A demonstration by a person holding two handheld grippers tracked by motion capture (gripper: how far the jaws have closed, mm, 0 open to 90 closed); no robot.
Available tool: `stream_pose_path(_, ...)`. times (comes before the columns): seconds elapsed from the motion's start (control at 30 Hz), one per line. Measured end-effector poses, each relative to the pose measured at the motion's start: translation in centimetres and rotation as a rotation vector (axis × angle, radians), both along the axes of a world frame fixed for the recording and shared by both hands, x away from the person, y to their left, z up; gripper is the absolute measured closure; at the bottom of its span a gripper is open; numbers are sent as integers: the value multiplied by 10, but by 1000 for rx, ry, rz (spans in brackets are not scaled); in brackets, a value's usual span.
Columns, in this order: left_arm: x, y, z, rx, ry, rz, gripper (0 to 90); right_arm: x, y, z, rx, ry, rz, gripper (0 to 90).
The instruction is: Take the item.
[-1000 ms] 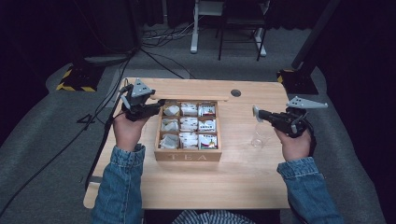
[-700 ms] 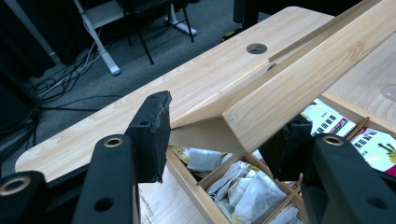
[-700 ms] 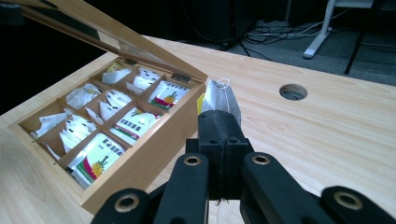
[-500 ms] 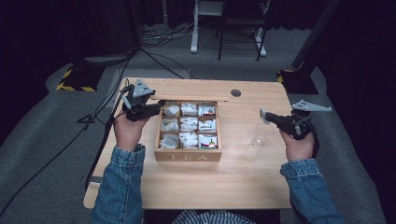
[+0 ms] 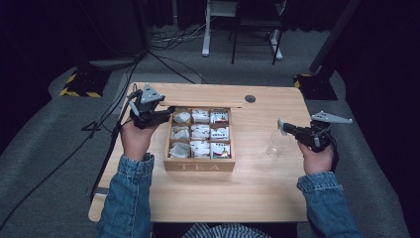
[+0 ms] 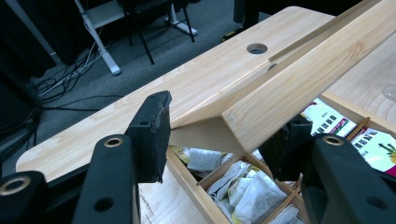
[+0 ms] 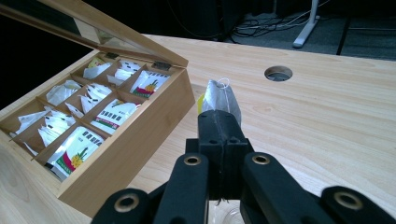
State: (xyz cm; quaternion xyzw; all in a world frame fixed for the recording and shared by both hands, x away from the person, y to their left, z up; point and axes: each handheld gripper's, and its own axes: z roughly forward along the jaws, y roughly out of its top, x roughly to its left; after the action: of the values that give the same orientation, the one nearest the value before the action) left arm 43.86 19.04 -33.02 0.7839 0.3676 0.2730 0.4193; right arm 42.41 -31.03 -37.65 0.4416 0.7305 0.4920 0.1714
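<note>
Here the left gripper [image 5: 159, 115] has its jaws closed on a corner of the wooden lid [image 6: 299, 79] of the tea box [image 5: 199, 164], and it holds the lid lifted open at the box's far left corner. The box stands in the middle of the wooden table [image 5: 247, 193], and its compartments are full of tea bags. The right gripper [image 5: 283, 127] is closed on one tea bag [image 7: 220, 97], pinched between the jaw tips. It hangs just above a clear glass [image 5: 275, 147], which stands on the table to the right of the box.
</note>
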Motion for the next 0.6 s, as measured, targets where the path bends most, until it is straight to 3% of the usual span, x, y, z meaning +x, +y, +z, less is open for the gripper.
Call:
stream_pose_path(0.53, 0, 0, 0, 1, 0, 0, 483, 2, -2, -20, -35, 38, -26, 900)
stream_pose_path(0.57, 0, 0, 0, 0, 0, 0, 483, 2, -2, -21, -41, 39, -29, 887)
stream_pose_path(0.6, 0, 0, 0, 0, 0, 0, 483, 3, -1, -23, -45, 46, -32, 776)
